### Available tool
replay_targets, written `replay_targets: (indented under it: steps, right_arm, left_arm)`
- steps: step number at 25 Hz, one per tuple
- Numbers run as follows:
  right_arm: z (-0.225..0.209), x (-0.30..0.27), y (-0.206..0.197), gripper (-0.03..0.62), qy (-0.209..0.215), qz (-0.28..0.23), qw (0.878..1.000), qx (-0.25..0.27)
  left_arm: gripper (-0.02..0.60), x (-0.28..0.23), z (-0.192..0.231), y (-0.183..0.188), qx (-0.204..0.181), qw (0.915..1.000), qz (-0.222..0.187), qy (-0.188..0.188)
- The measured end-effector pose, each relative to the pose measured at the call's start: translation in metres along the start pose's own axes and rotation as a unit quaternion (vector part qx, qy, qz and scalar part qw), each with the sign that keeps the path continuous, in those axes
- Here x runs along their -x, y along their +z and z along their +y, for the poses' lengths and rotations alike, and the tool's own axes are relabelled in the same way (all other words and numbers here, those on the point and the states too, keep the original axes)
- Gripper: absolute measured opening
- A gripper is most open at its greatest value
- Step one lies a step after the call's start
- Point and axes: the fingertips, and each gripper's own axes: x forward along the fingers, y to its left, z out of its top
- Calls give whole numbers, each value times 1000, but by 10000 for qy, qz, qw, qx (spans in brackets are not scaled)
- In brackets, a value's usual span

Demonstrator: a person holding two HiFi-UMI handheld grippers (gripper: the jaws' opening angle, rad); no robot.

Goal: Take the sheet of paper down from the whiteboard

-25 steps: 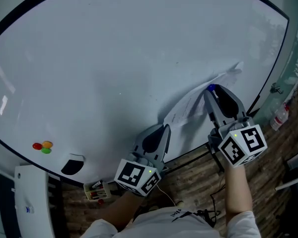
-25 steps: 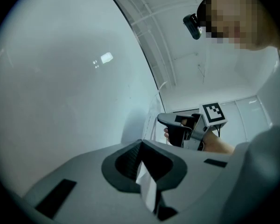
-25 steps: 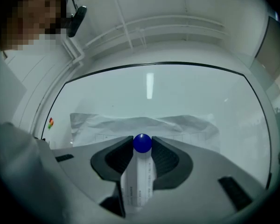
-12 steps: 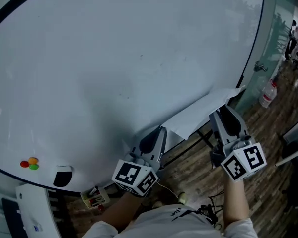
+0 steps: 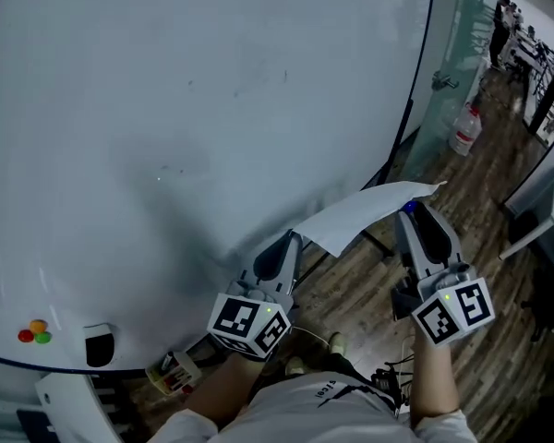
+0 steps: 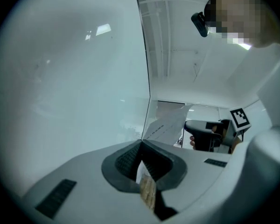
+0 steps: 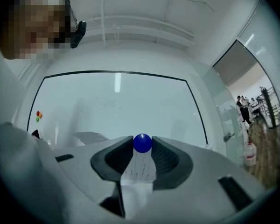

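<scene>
The sheet of paper [image 5: 365, 212] is off the whiteboard [image 5: 166, 109] and stretches nearly flat between my two grippers, above the wooden floor. My left gripper [image 5: 288, 239] is shut on the sheet's near left corner; in the left gripper view the paper's edge [image 6: 147, 188] sits pinched between the closed pads, and the rest of the sheet [image 6: 164, 126] reaches toward the right gripper [image 6: 203, 129]. My right gripper [image 5: 412, 209] is shut on a blue ball magnet [image 7: 142, 143] at its tips, with the sheet's other end [image 7: 140, 169] lying between the jaws.
Red, orange and green magnets [image 5: 32, 332] and a black eraser [image 5: 97, 344] stay at the board's lower left. A small box of markers [image 5: 174, 370] sits below them. A water bottle [image 5: 463, 127] stands by the glass wall at right. People stand far off at upper right.
Both grippers have come down and away from the whiteboard with the sheet. The paper, earlier lying against the board, now hangs over the floor. The head view has swung right.
</scene>
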Motion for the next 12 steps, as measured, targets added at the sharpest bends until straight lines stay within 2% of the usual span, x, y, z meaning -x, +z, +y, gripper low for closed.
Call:
replay_targets:
  steps: [5, 12]
  right_arm:
    - [-6, 25, -8, 129, -289, 65, 9996, -8]
    - [-1, 41, -15, 129, -465, 134, 9988, 68]
  left_arm:
    - [12, 0, -9, -14, -68, 9997, 172, -177]
    - [12, 1, -24, -21, -216, 9985, 294, -408]
